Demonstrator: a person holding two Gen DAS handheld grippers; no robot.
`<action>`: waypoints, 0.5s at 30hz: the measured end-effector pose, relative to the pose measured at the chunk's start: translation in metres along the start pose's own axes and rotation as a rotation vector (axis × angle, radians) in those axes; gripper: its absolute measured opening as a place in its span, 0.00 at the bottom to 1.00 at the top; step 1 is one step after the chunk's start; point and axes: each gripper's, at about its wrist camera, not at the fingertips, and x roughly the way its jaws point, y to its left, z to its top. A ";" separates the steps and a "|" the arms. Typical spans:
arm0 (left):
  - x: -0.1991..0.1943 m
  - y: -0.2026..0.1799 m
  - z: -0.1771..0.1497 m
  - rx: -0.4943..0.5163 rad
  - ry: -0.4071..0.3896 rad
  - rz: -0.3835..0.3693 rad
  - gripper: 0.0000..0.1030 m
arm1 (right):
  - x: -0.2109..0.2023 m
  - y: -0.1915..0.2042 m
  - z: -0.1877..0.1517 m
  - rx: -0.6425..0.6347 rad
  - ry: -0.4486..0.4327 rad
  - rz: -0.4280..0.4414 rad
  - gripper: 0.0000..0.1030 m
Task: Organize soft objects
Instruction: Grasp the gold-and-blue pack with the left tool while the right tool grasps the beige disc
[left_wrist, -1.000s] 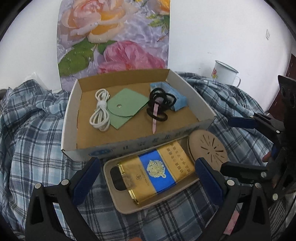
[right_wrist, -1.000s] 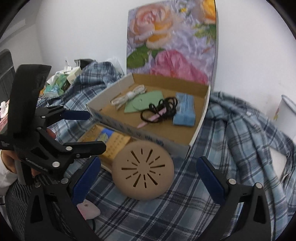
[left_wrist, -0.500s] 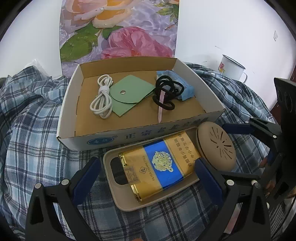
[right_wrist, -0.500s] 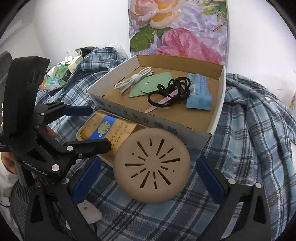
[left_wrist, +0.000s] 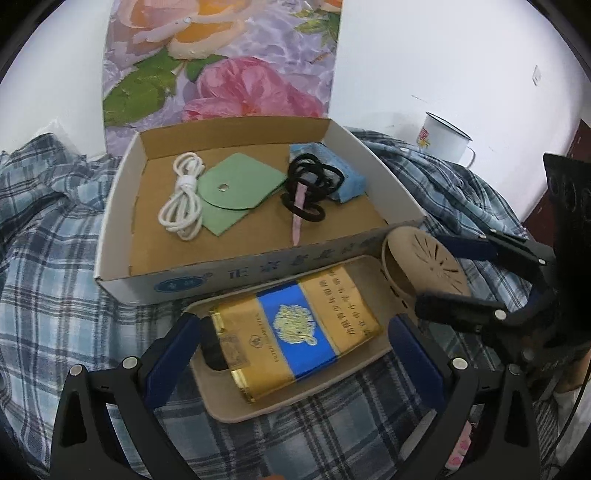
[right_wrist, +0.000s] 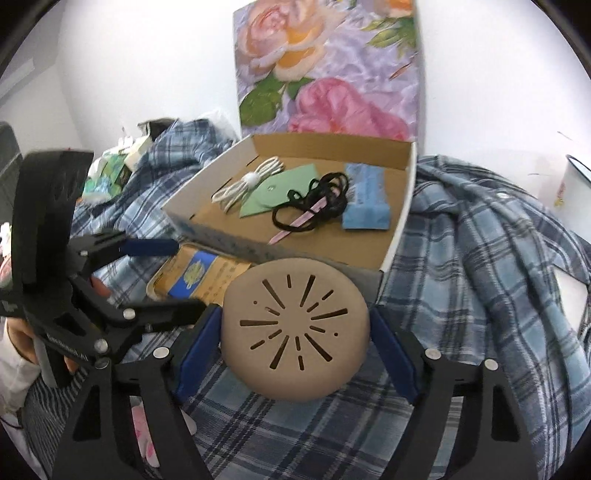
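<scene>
Rumpled plaid cloth (left_wrist: 55, 266) under all. Shallow cardboard box (left_wrist: 122, 206) holding cord, pouch, hair ties. Before box: oblong beige tray (left_wrist: 373, 354), between wide-open left tongs (left_wrist: 291, 354). Slotted round disc (right_wrist: 295, 328), now pressed between narrowed right tongs (right_wrist: 295, 343), earlier well apart.

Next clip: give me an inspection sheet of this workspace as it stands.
Surface: blue plaid cloth, rumpled, covering everything.
Job's things: cardboard box holding white cord, green pouch, black hair ties and blue packet; beige tray with gold-and-blue pack in front of it; round slotted lid beside the tray.
Clutter: white mug; packets at far left.
Grippers: left tool open, straddling the tray; right tool around the lid, contact unclear.
Cables: only the white cord.
Surroundings: white wall, floral panel.
</scene>
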 end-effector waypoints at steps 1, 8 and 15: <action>0.003 0.000 0.000 -0.003 0.009 0.002 1.00 | 0.000 -0.001 0.000 0.001 0.001 -0.003 0.77; 0.012 -0.001 0.001 -0.010 0.034 0.007 0.99 | 0.002 0.005 0.001 -0.004 0.008 -0.014 0.77; 0.017 -0.005 0.000 0.028 0.049 0.031 0.96 | 0.002 0.001 0.000 -0.002 0.005 -0.007 0.77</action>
